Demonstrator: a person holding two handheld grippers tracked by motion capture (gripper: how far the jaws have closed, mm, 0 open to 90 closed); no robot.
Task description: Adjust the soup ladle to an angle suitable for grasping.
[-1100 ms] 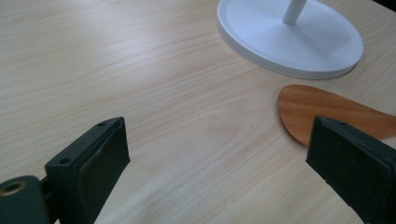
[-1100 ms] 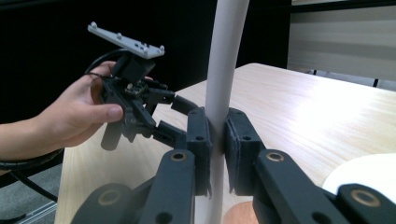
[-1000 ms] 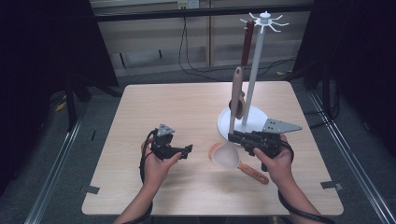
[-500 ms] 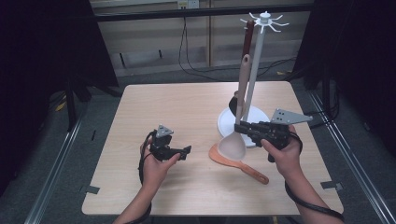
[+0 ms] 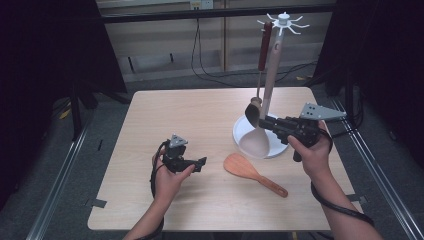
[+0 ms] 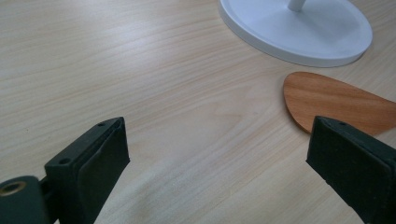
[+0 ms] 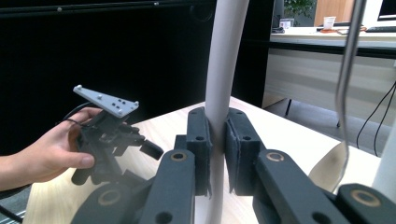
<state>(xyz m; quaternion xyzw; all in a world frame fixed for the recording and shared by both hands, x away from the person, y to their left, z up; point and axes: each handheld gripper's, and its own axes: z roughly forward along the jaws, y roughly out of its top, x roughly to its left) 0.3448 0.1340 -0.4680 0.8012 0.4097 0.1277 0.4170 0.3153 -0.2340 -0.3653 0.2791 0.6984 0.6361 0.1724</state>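
The right gripper (image 5: 272, 124) has risen from the tabletop (image 5: 200, 115), its fingers pinching the pale spoon (image 5: 256, 141) by its handle beside the rack (image 5: 282, 22). 1 ladle (image 5: 253, 114) hangs already — the brown spatula (image 5: 250, 172) still lies flat. The left gripper (image 5: 199, 163) idles, fingers spread.

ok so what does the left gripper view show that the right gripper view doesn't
Left gripper view: open left tongs, a brown spatula blade, the rack's white base. Right gripper view: right tongs shut on a pale spoon handle, the person's left hand beyond, a thin metal shaft at right. Both: the wooden table.
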